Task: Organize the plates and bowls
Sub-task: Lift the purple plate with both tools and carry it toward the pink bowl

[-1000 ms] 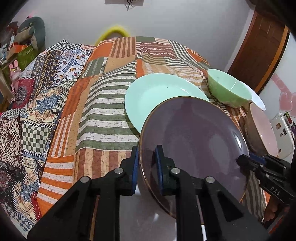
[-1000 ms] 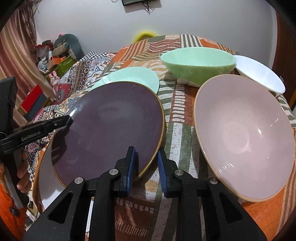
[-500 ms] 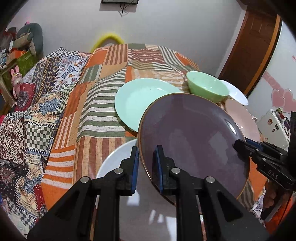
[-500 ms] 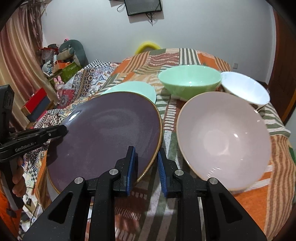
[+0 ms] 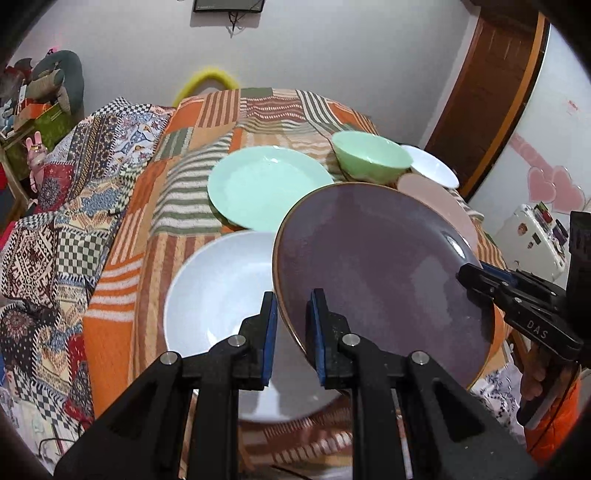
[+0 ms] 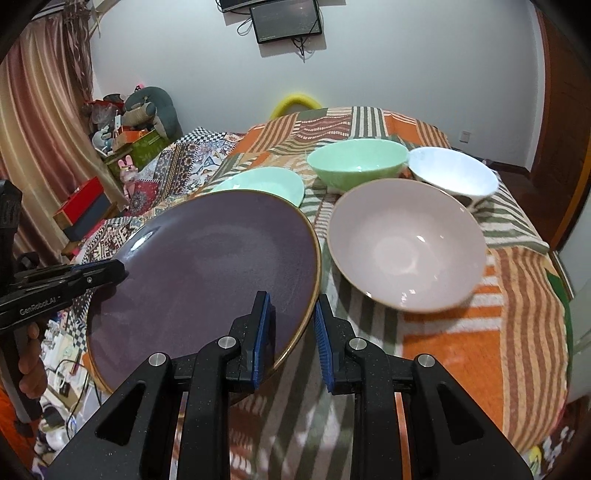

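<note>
while both black two-finger grippers pinch its rim from opposite sides, a round dark purple plate with a thin gold edge (image 5: 384, 273) is held tilted in the air above the bed. the left gripper (image 5: 291, 332) has its blue-padded fingers (image 5: 269, 332) nearly pressed together on the plate's near left edge, and the right gripper (image 6: 291, 332) clamps the opposite edge the same way, with the rim running between its pads. in the left wrist view the right gripper shows as a black tip with a blue pad at the plate's far right rim, with a person's hand (image 5: 535, 373) below it.

under the lifted plate, a round white plate (image 5: 218, 284) lies flat on the orange, green and cream striped patchwork bedspread (image 5: 122, 332), partly hidden by the purple one. beyond it a round mint green plate (image 5: 266, 188) lies on the same cover. further back stands a pale green bowl (image 6: 354, 162), with a white bowl (image 6: 454, 170) just beside it on the right. a wide pale pink bowl (image 6: 406, 243) sits nearer, in front of those two and beside the purple plate's right edge as seen from the right wrist.

a dark screen (image 6: 284, 22) hangs on the white wall, and a yellow ring-shaped thing (image 6: 295, 101) peeks up behind the bed's far end.
</note>
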A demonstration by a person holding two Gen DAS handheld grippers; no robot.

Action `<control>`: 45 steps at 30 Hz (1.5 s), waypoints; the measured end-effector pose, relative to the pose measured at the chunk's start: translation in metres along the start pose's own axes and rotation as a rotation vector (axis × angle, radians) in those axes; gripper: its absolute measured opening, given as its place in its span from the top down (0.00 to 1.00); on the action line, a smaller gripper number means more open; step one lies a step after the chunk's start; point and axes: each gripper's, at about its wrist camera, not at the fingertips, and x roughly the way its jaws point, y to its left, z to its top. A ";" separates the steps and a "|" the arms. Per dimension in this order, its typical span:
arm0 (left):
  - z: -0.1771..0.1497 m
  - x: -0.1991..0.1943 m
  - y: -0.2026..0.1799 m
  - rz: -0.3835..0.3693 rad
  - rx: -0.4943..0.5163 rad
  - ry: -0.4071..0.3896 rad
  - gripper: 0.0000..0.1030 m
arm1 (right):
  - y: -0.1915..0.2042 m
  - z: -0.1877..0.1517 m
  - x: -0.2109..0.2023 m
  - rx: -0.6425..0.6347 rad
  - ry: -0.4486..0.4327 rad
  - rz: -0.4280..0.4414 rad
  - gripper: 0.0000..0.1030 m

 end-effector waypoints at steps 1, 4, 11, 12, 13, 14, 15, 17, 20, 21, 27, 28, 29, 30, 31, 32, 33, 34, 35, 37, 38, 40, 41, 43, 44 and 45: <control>-0.003 0.000 -0.003 -0.002 0.002 0.007 0.83 | -0.001 -0.003 -0.001 0.001 0.004 -0.002 0.79; -0.012 0.000 -0.011 -0.008 0.005 0.028 0.83 | -0.007 -0.011 -0.003 0.012 0.020 -0.004 0.79; -0.028 0.013 -0.029 -0.021 0.012 0.092 0.83 | -0.021 -0.031 -0.004 0.038 0.058 -0.018 0.79; -0.030 0.016 -0.032 -0.023 0.014 0.102 0.83 | -0.022 -0.034 -0.004 0.040 0.063 -0.021 0.79; -0.032 0.019 -0.034 -0.024 0.015 0.109 0.83 | -0.023 -0.036 -0.003 0.044 0.067 -0.023 0.79; -0.033 0.021 -0.037 -0.026 0.017 0.116 0.83 | -0.025 -0.039 -0.003 0.049 0.070 -0.026 0.79; -0.034 0.024 -0.040 -0.027 0.021 0.125 0.83 | -0.027 -0.041 -0.003 0.053 0.073 -0.029 0.79; -0.035 0.030 -0.047 -0.029 0.031 0.138 0.83 | -0.033 -0.046 -0.003 0.063 0.080 -0.035 0.79; -0.035 0.036 -0.055 -0.032 0.049 0.152 0.83 | -0.043 -0.052 -0.004 0.081 0.088 -0.045 0.79; -0.035 0.040 -0.059 -0.034 0.055 0.157 0.83 | -0.047 -0.053 -0.004 0.087 0.090 -0.048 0.79; -0.034 0.056 -0.074 -0.049 0.081 0.186 0.83 | -0.064 -0.063 -0.006 0.119 0.102 -0.076 0.79; -0.034 0.059 -0.075 -0.053 0.084 0.193 0.83 | -0.067 -0.065 -0.006 0.124 0.106 -0.079 0.79; -0.034 0.062 -0.077 -0.054 0.085 0.199 0.83 | -0.069 -0.066 -0.006 0.131 0.110 -0.082 0.79; -0.034 0.064 -0.078 -0.055 0.085 0.203 0.83 | -0.071 -0.067 -0.005 0.134 0.113 -0.085 0.79; -0.034 0.067 -0.079 -0.055 0.087 0.208 0.83 | -0.073 -0.068 -0.005 0.136 0.117 -0.090 0.79; -0.035 0.069 -0.080 -0.054 0.088 0.213 0.83 | -0.073 -0.070 -0.004 0.138 0.120 -0.092 0.79; -0.035 0.072 -0.082 -0.053 0.088 0.218 0.83 | -0.074 -0.070 -0.003 0.141 0.124 -0.094 0.79; -0.035 0.074 -0.083 -0.054 0.089 0.221 0.83 | -0.075 -0.071 -0.003 0.143 0.132 -0.097 0.79; -0.035 0.076 -0.083 -0.054 0.091 0.225 0.83 | -0.076 -0.072 -0.003 0.145 0.134 -0.099 0.79; -0.036 0.079 -0.085 -0.052 0.098 0.230 0.83 | -0.080 -0.073 -0.002 0.150 0.137 -0.102 0.79; -0.036 0.081 -0.087 -0.048 0.105 0.232 0.83 | -0.082 -0.074 -0.001 0.154 0.138 -0.102 0.79; -0.036 0.083 -0.090 -0.046 0.113 0.235 0.83 | -0.085 -0.074 -0.001 0.159 0.141 -0.104 0.79; -0.036 0.083 -0.090 -0.047 0.113 0.235 0.83 | -0.086 -0.074 -0.001 0.163 0.142 -0.104 0.79; -0.035 0.084 -0.090 -0.051 0.107 0.237 0.83 | -0.088 -0.074 -0.001 0.163 0.142 -0.104 0.79; -0.035 0.085 -0.090 -0.052 0.103 0.238 0.83 | -0.088 -0.073 -0.001 0.164 0.142 -0.103 0.79; -0.035 0.085 -0.089 -0.052 0.103 0.238 0.83 | -0.088 -0.073 -0.001 0.163 0.143 -0.108 0.79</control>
